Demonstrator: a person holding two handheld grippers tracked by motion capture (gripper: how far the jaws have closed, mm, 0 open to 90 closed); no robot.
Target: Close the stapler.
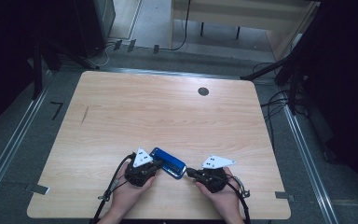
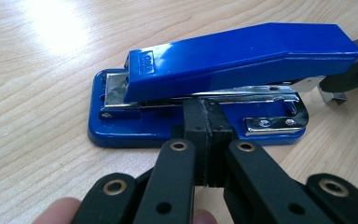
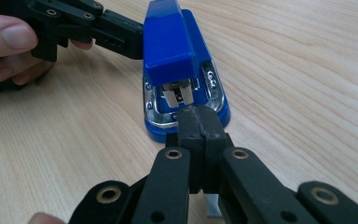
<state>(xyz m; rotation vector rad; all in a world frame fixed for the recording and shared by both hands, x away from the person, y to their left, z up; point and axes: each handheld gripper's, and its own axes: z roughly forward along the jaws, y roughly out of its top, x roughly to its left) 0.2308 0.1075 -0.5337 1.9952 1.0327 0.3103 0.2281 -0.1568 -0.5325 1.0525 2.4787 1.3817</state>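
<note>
From above we see a dim room, its edges nearly black, with the pale desk (image 1: 168, 112) as the one lit patch, soft and low in detail. In the left gripper view we get white glare on the wood at upper left and sheen on the blue stapler (image 2: 223, 65), while the nearest black links blur.

We see a glossy blue stapler (image 2: 233, 51) with shiny metal inner parts on a matt light-wood-grain table (image 1: 168, 112).
</note>
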